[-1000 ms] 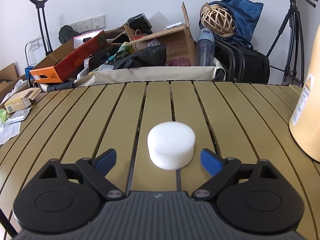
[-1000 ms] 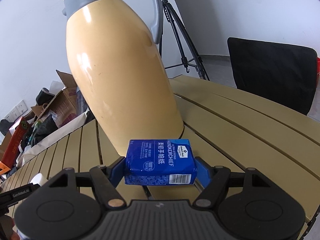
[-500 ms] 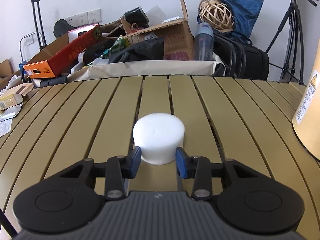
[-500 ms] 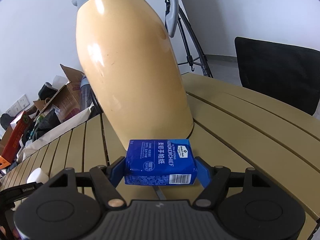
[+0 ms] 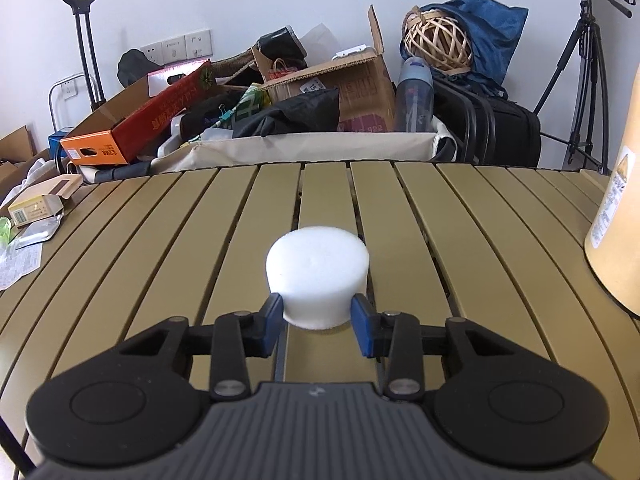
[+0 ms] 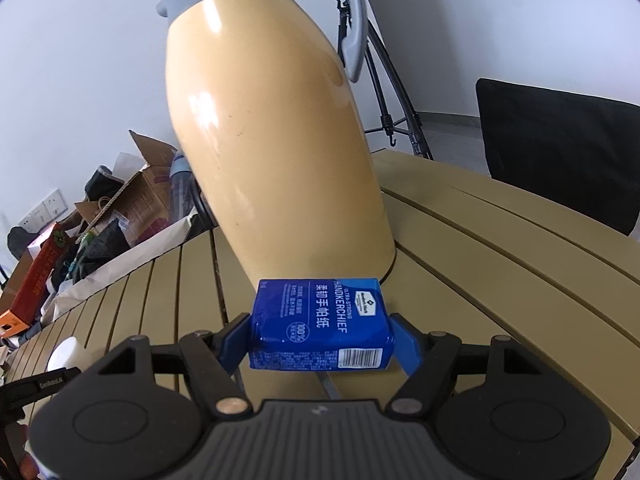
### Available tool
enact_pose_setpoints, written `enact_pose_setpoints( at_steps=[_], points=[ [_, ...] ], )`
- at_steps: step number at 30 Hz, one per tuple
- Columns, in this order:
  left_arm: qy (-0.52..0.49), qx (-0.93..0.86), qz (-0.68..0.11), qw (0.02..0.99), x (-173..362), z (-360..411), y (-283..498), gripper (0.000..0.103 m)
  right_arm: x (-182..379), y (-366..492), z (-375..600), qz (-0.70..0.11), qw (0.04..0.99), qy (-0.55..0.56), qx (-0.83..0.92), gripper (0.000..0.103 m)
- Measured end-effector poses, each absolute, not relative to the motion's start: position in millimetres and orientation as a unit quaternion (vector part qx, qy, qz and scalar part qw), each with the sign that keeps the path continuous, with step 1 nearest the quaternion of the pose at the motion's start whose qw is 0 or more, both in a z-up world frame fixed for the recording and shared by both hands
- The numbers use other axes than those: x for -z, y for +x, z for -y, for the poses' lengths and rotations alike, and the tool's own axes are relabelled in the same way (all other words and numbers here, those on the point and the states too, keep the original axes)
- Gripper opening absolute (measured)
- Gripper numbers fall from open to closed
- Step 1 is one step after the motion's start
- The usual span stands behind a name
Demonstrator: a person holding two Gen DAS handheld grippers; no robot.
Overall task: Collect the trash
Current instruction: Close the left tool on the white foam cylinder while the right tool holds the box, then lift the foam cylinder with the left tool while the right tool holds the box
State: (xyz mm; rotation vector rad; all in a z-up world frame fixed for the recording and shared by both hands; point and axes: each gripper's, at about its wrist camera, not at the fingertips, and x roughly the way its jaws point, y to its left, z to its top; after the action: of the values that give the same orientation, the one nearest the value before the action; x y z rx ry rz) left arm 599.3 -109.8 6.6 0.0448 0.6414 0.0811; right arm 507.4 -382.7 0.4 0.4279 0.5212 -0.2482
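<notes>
A white foam cylinder [image 5: 317,272] stands on the slatted olive table [image 5: 420,220], and my left gripper [image 5: 318,322] is shut on its near lower part, blue pads pressing both sides. A blue handkerchief tissue pack [image 6: 320,322] is held just above the table, with my right gripper [image 6: 322,340] shut on its two ends. At the far left of the right wrist view, the foam cylinder [image 6: 66,354] shows again with part of the left gripper below it.
A tall yellow jug [image 6: 276,152] with a grey lid and handle stands just behind the tissue pack and shows at the right edge [image 5: 616,220] of the left wrist view. Small boxes and papers [image 5: 32,208] lie at the table's left edge. Cluttered cartons [image 5: 320,92], a tripod [image 5: 580,80] and a black chair [image 6: 560,148] stand beyond the table.
The left gripper's jaws have come together from wide apart onto the foam cylinder. The right gripper keeps its hold on the tissue pack; the jug sits further right in its view.
</notes>
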Motion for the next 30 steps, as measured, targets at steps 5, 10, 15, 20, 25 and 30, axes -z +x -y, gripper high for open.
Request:
enact_pose_setpoints(
  at_steps=[5, 10, 15, 20, 25, 30],
  points=[
    [0.027, -0.037, -0.304, 0.952, -15, 108, 582, 0.037, -4, 503, 376, -0.253, 0.939, 0.206, 0.108, 0.072],
    [0.037, -0.037, -0.289, 0.956, -25, 106, 562, 0.037, -10, 500, 366, -0.247, 0.943, 0.205, 0.092, 0.072],
    [0.033, -0.047, -0.277, 0.959, -36, 96, 537, 0.037, -16, 494, 352, -0.242, 0.947, 0.198, 0.071, 0.072],
    [0.026, -0.051, -0.266, 0.962, -48, 85, 509, 0.037, -24, 484, 338, -0.235, 0.953, 0.186, 0.047, 0.072],
    [0.019, -0.054, -0.256, 0.965, -61, 76, 481, 0.037, -30, 467, 326, -0.231, 0.957, 0.173, 0.027, 0.072],
    [0.015, -0.052, -0.246, 0.968, -71, 69, 449, 0.037, -33, 450, 316, -0.228, 0.961, 0.155, 0.008, 0.072]
  ],
)
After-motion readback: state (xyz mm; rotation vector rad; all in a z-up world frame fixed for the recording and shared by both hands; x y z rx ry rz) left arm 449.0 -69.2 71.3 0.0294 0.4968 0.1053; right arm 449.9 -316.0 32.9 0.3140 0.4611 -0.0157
